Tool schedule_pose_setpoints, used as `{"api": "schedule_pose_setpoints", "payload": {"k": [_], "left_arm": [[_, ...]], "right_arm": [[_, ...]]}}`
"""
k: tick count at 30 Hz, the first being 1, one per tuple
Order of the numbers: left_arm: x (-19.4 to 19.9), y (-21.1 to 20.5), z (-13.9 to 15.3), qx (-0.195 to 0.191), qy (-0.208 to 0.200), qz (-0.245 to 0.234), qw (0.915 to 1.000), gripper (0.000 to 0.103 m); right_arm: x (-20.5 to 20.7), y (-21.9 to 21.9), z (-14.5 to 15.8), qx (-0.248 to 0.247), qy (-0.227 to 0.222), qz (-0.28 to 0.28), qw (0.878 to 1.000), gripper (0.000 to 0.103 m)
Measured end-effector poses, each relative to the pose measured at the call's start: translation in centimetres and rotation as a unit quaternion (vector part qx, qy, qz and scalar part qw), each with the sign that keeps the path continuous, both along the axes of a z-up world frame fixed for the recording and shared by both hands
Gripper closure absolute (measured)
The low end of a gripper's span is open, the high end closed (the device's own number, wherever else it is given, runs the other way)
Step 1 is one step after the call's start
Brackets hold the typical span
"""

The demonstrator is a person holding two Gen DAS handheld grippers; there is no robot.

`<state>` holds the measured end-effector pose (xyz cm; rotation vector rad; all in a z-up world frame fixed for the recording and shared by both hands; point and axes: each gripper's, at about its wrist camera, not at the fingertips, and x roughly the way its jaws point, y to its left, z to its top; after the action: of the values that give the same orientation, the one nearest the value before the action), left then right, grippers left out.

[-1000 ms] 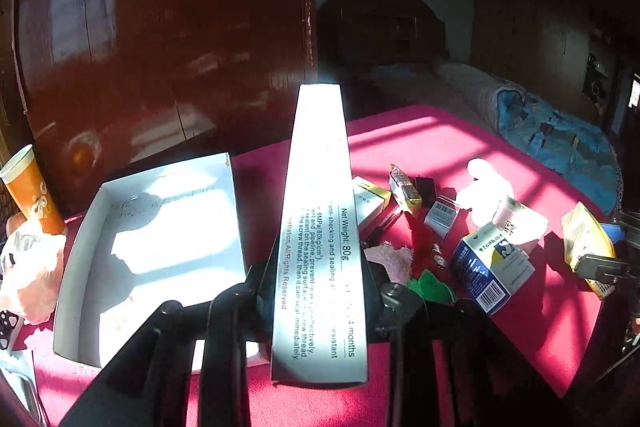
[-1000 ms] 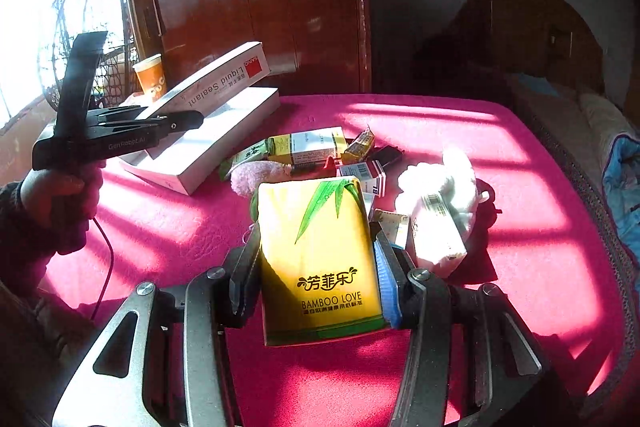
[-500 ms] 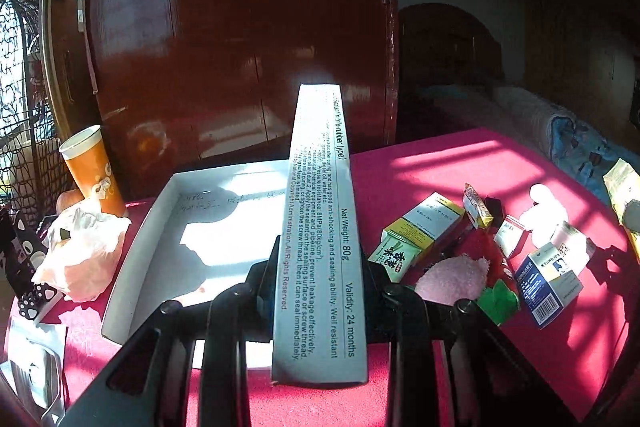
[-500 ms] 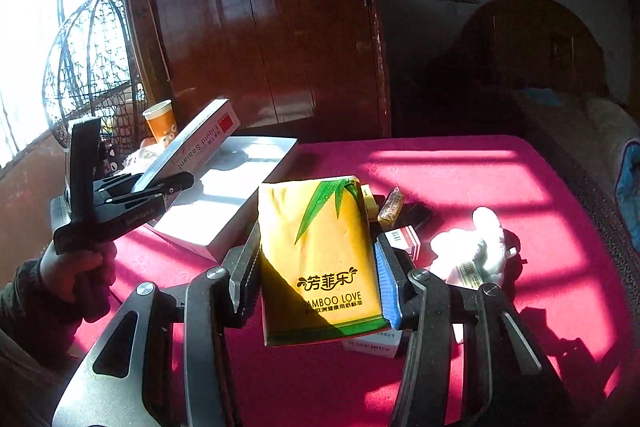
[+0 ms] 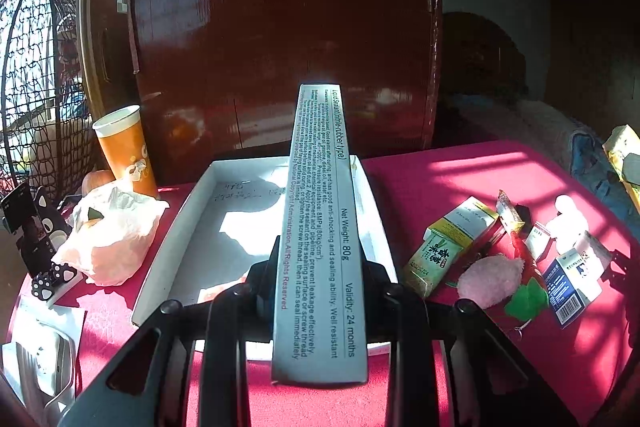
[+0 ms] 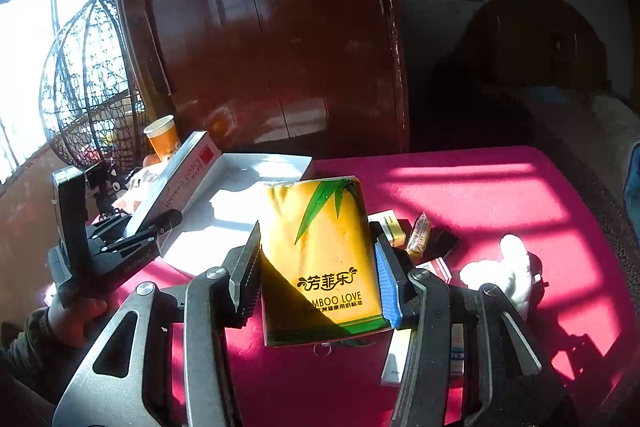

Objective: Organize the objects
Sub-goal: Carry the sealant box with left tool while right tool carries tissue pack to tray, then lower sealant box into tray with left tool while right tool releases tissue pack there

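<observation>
Left gripper (image 5: pixel 320 267) clamped tight on the long sealant box (image 5: pixel 320 227), which juts straight ahead over the white tray (image 5: pixel 176 227) lying just below and in front. Right gripper (image 6: pixel 320 267) squeezing the yellow tissue pack (image 6: pixel 320 259), holding it up above the pink tablecloth (image 6: pixel 480 195). Small boxes (image 5: pixel 452 243) and a pink puff (image 5: pixel 490 279) lie scattered to the left gripper's right; an orange cup (image 5: pixel 126 151) stands far left.

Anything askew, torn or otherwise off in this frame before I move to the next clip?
One thing: the yellow tissue pack shut in the right gripper has a ragged, open top edge with white tissue showing. The sealant box in the left gripper looks intact, held over the white tray. Nothing looks spilled.
</observation>
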<state>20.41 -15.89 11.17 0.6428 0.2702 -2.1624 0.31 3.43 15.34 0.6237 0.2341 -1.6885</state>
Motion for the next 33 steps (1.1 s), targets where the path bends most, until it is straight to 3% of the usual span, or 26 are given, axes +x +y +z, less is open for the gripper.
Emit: {"api": "schedule_pose_setpoints", "payload": {"k": [13,25,29,33], "left_arm": [[3.7,-2.6,1.0,-0.008,0.002,0.03,0.9995,0.075],[5.8,-6.6,2.8,-0.044,-0.021,0.08,0.9956,0.075],[6.0,-8.2,1.5,-0.026,-0.027,0.086,0.9956,0.075],[5.2,-10.3,-0.6,0.032,-0.026,0.061,0.9973,0.075]], "right_arm": [[0.7,-3.8,1.4,0.005,-0.028,-0.019,0.999,0.055],[4.2,-9.8,3.7,-0.003,-0.025,0.015,1.0,0.055],[5.6,-12.5,2.1,0.015,-0.039,0.025,0.999,0.055],[6.7,-16.2,-0.9,0.052,-0.061,0.027,0.996,0.055]]}}
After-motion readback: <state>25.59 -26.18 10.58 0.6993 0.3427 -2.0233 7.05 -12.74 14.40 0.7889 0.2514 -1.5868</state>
